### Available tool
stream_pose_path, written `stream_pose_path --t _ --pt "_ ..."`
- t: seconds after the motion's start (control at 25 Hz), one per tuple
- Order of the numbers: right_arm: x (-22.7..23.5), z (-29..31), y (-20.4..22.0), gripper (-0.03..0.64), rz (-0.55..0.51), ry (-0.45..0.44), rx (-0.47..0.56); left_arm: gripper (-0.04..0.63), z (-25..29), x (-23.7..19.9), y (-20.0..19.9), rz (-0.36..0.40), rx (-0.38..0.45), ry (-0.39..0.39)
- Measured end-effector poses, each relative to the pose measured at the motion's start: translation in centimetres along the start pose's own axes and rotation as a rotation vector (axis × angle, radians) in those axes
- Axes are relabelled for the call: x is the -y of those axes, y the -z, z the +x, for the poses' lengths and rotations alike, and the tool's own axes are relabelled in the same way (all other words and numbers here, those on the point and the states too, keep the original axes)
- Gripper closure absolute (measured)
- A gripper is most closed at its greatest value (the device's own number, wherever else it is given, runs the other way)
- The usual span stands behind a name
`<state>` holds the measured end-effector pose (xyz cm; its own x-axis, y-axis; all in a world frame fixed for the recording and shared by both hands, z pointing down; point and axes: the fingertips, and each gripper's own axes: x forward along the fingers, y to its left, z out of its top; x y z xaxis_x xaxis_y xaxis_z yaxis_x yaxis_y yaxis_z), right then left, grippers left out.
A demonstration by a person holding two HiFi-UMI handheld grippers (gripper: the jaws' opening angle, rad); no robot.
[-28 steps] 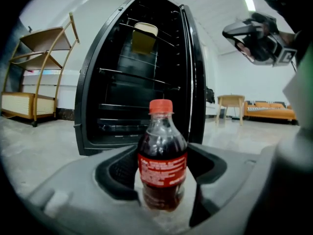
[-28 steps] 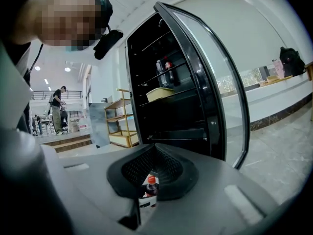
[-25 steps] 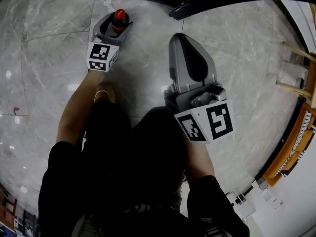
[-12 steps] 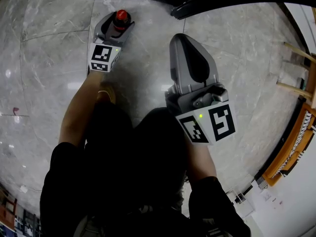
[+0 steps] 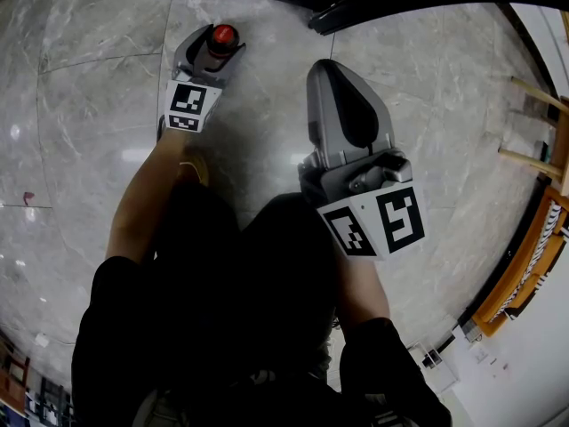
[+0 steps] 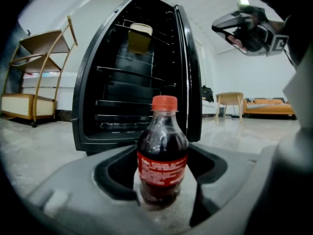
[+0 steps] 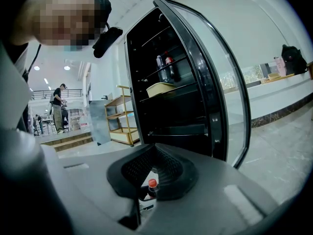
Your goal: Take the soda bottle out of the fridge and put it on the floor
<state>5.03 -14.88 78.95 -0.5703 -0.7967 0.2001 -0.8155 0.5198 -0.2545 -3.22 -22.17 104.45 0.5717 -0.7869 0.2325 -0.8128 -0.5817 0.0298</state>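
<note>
The soda bottle (image 6: 161, 163), dark cola with a red cap and red label, stands upright between the jaws of my left gripper (image 5: 212, 47). The dark pads cradle its lower body on both sides, and its base is at the grey marble floor (image 5: 89, 105). From above I see only its red cap (image 5: 222, 36). The black fridge (image 6: 132, 82) stands open just beyond it, with its glass door (image 7: 220, 92) swung wide. My right gripper (image 5: 331, 69) hovers higher and to the right, shut and empty. Through the hollow of its pads the bottle (image 7: 152, 184) shows small below.
A yellow container (image 6: 139, 38) and two bottles (image 7: 165, 65) sit on the fridge shelves. A wooden shelf rack (image 6: 39, 82) stands to the left, a chair (image 6: 229, 102) and an orange sofa (image 6: 266, 106) to the right. A person (image 7: 57, 106) stands far off.
In the head view the left gripper and the bottle have shifted very slightly down and right, and the cap now faces the camera more squarely. The right gripper has kept still.
</note>
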Motion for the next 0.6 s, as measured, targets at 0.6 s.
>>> stream_pose_path --t 0.6 --pt "-0.13 -0.81 0.01 0.617 -0.065 0.017 -0.014 0.219 0.18 0.84 0.52 -0.006 -0.039 -0.013"
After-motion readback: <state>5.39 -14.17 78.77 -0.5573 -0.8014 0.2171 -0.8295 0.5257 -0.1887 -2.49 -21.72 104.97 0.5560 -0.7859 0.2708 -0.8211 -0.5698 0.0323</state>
